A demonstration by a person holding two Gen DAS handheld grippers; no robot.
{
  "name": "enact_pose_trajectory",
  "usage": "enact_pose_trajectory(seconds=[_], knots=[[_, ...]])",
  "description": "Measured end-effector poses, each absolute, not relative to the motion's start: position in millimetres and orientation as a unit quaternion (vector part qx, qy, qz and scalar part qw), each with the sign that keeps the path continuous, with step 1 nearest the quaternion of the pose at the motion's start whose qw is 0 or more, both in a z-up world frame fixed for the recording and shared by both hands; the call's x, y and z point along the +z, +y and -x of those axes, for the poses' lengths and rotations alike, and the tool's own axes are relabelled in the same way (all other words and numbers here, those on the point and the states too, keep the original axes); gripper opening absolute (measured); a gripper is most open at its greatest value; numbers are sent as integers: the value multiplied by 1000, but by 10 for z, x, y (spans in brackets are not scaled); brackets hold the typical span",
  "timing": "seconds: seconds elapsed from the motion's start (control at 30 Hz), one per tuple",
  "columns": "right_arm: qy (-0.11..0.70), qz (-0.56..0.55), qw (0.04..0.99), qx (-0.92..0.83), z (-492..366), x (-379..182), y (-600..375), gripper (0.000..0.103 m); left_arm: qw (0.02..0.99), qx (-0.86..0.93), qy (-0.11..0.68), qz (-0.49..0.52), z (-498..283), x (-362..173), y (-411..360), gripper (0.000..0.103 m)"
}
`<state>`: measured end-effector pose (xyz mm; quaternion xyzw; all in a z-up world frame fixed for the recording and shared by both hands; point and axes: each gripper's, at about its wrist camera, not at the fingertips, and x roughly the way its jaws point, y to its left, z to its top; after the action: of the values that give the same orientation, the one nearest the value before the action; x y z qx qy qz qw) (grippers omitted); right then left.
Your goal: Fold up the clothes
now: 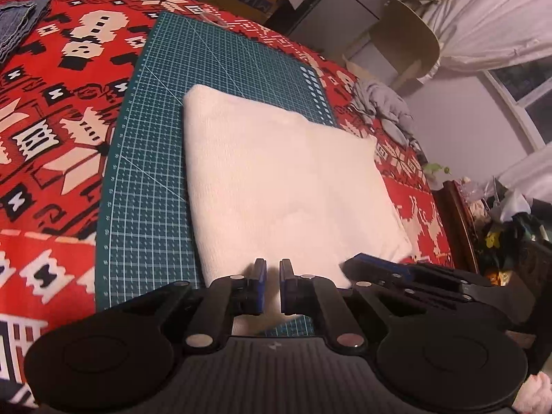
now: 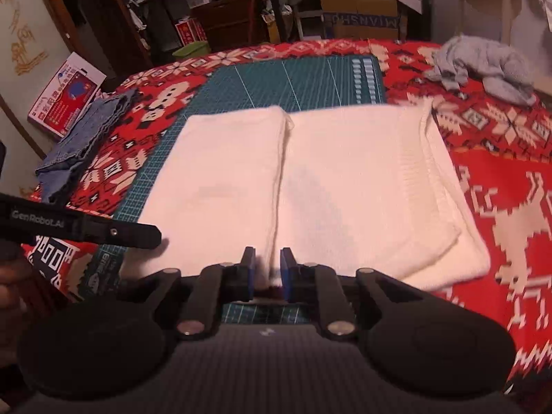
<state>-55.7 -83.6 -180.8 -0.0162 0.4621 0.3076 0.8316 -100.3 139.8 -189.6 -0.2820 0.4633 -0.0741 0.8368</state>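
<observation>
The left gripper (image 1: 272,284) sits low over the near edge of a folded white knit garment (image 1: 276,186), its blue-padded fingers (image 1: 259,286) drawn close with only a narrow gap between them; white fabric shows in that gap, and the gripper appears to pinch the garment's near hem. Ahead of this gripper the garment lies flat, mostly on a green cutting mat (image 1: 151,179), with its right part reaching over the mat's edge onto a red patterned tablecloth (image 1: 51,110). Just to the right of the left gripper, the right gripper (image 1: 379,269) comes in at the same near edge.

From the right wrist view, the right gripper (image 2: 268,272) is likewise narrowed on the near hem, with white cloth between its fingers (image 2: 286,270). Directly ahead of it a vertical fold line divides the white knit garment (image 2: 345,186) into a left and a right panel, and a ribbed border shows towards the right panel's edge. To its left, the left gripper's (image 2: 145,236) black finger lies at the garment's near left corner. Far ahead and to the left lies folded blue denim (image 2: 82,148) on the tablecloth (image 2: 500,189); far ahead and to the right sits a crumpled grey garment (image 2: 483,65). The cutting mat (image 2: 293,79) extends beyond the white garment.
</observation>
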Motion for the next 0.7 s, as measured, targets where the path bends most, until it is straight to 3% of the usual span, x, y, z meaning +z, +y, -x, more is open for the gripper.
enact_pose_trajectory(seconds=[0.07,0.2,0.53,0.63,0.7], knots=[[472,4,825,312,583,-1824,-845,18,836,-76,465,280,1035,-1888,1371,6],[469,14,827,310,655,-1809,-804,7,838,-82,467,269,1087,-1872,1312,6],[458,25,834,305,733,-1860,-842,7,844,-77,470,246,1156,-1938,1262,6],[441,30,846,299,794,-1766,-882,17,848,-77,467,240,1191,-1887,1250,12],[429,42,852,298,845,-1687,-900,34,854,-76,460,231,1222,-1833,1218,22]])
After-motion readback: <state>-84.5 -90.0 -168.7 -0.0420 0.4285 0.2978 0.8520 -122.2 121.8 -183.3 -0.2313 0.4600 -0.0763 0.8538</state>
